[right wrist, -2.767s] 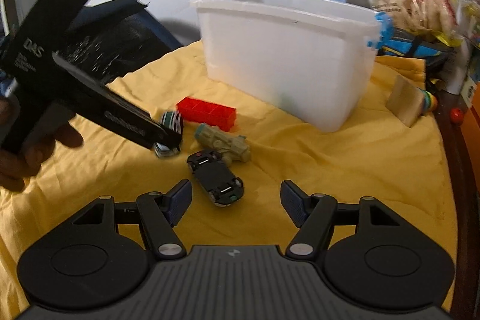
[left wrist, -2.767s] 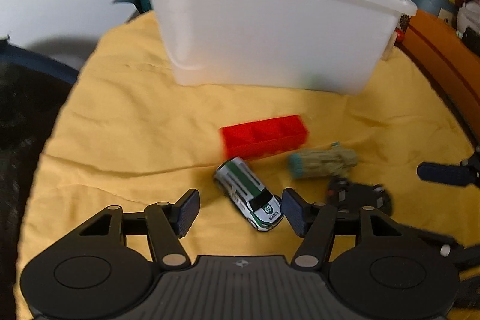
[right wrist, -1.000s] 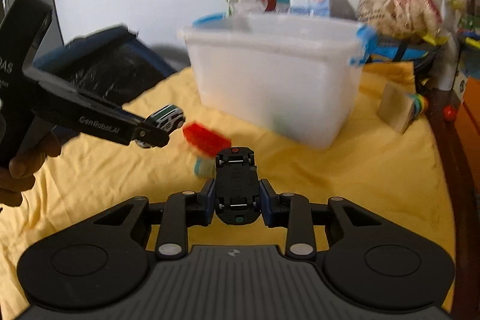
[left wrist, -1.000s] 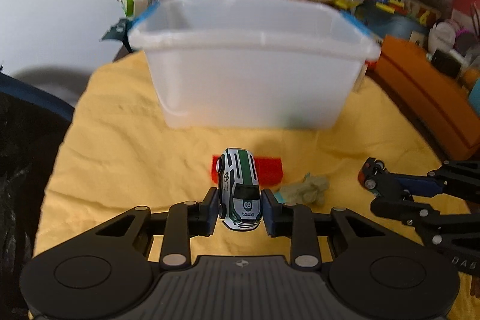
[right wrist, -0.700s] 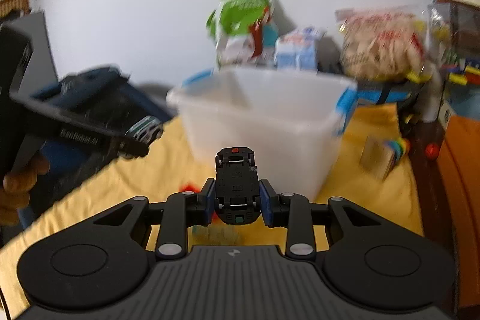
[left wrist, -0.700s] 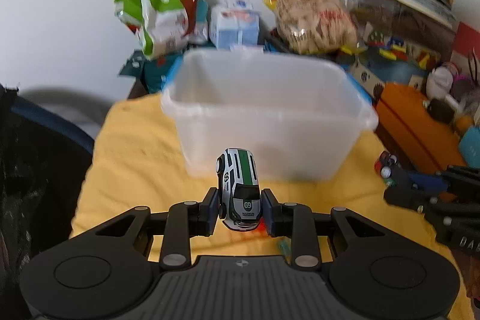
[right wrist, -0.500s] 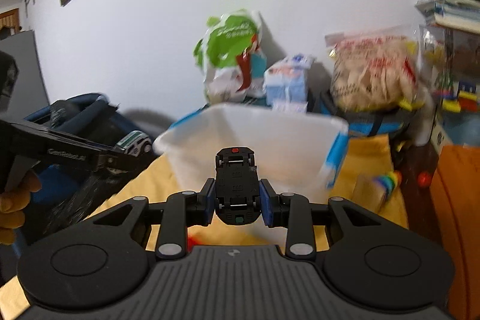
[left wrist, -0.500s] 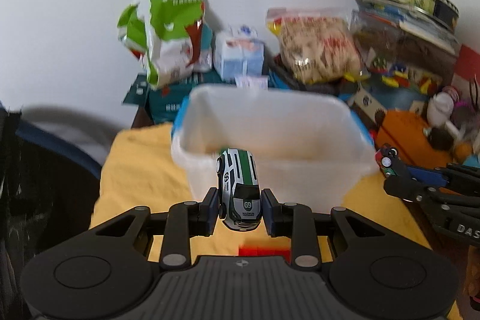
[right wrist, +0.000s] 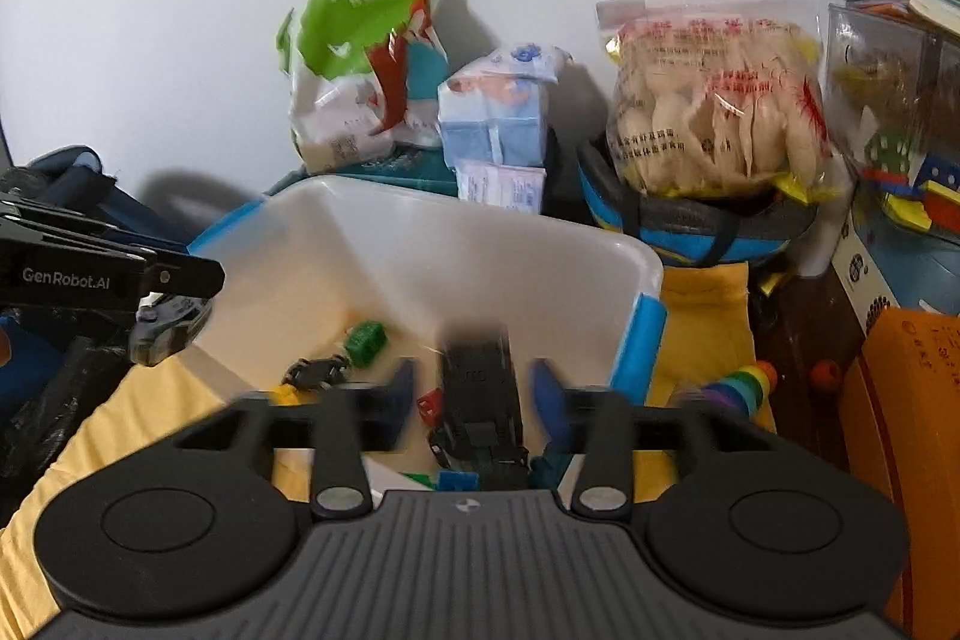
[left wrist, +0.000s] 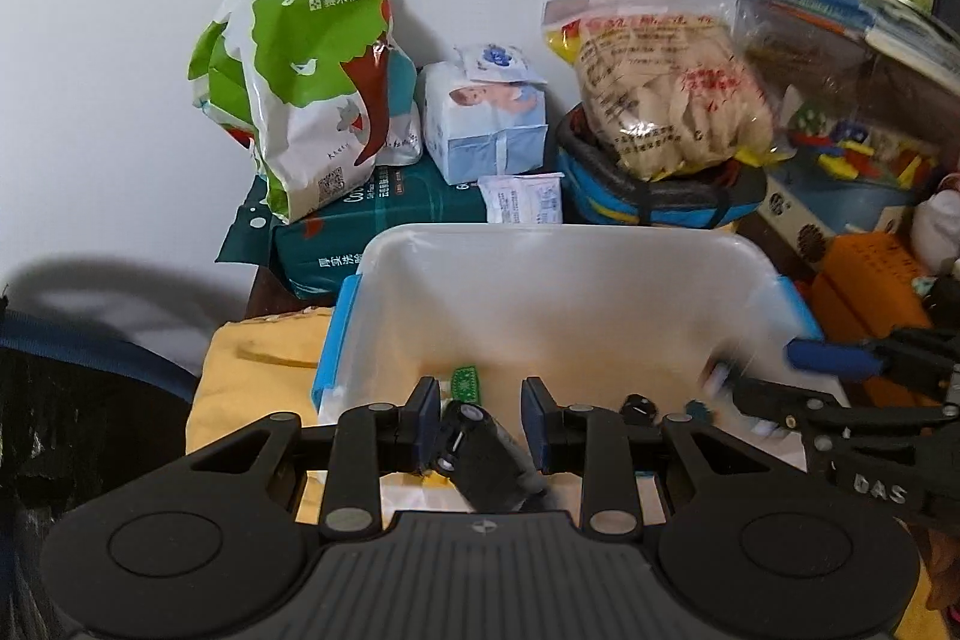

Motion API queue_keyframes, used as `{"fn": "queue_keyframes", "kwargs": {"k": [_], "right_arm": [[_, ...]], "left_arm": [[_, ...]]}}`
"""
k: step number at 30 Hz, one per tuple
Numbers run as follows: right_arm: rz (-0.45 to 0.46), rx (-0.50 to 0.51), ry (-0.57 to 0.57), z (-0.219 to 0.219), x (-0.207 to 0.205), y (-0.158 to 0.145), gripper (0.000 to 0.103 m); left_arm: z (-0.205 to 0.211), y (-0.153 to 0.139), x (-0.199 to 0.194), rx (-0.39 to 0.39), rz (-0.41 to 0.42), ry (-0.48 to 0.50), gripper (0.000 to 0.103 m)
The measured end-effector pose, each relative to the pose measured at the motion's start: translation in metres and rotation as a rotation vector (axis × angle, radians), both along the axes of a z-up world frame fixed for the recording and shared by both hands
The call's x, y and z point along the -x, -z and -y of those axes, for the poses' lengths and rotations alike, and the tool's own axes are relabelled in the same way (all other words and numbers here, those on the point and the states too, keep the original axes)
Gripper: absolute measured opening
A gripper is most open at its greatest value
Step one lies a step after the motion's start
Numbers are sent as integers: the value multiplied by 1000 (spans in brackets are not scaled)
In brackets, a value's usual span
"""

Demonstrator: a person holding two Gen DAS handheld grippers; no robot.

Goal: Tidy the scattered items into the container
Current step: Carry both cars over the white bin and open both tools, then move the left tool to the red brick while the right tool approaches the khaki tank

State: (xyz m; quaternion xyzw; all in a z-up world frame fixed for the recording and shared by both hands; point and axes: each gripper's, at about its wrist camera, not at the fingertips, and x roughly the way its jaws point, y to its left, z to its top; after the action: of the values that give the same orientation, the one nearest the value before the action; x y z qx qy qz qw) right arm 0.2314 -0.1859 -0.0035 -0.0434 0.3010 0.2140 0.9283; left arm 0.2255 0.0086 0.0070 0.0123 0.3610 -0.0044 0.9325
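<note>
The white plastic container with blue handles stands on the yellow cloth, and both grippers hover over its near rim. My left gripper is open; the green-and-white toy car drops between its fingers, underside showing. My right gripper is open; the black toy car falls, blurred, between its fingers. Inside the container lie a green piece, a small black toy and other small items.
A green-and-white bag, a tissue pack and a bag of snacks stand behind the container against the wall. An orange box and a rainbow toy are at the right. A dark bag is at the left.
Both grippers rose from the cloth and moved over the container, each shut on a toy car. Both have now opened and the two cars are dropping.
</note>
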Motion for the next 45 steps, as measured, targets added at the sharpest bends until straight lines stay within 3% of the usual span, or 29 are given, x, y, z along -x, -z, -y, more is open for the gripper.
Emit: {"fn": "queue_keyframes", "kwargs": {"k": [1, 4, 11, 16, 23, 29, 33, 34, 38, 45], "right_arm": [[19, 10, -5, -1, 2, -2, 55], [81, 11, -30, -1, 17, -10, 80], [125, -21, -88, 9, 59, -13, 82], [91, 34, -206, 4, 97, 14, 84], [-23, 136, -303, -13, 118, 81, 83], [-1, 152, -379, -26, 114, 109, 83], [-6, 139, -381, -33, 100, 118, 75], [-32, 136, -385, -33, 96, 121, 60], [-87, 77, -369, -23, 96, 124, 60], [-69, 44, -259, 7, 113, 111, 60]], "left_arm": [[-1, -1, 0, 2, 5, 0, 34], [-7, -9, 6, 18, 26, 0, 36], [-18, -7, 23, 34, 30, -10, 44], [-15, 16, 52, 45, 3, 27, 53], [4, 80, 82, -50, -115, 106, 54], [-2, 96, 88, -41, -151, 127, 54], [-9, 95, 94, -29, -150, 112, 54], [-10, 95, 94, -29, -151, 110, 54], [-14, 98, 93, -25, -153, 97, 54], [4, 102, 85, -23, -138, 143, 54]]}}
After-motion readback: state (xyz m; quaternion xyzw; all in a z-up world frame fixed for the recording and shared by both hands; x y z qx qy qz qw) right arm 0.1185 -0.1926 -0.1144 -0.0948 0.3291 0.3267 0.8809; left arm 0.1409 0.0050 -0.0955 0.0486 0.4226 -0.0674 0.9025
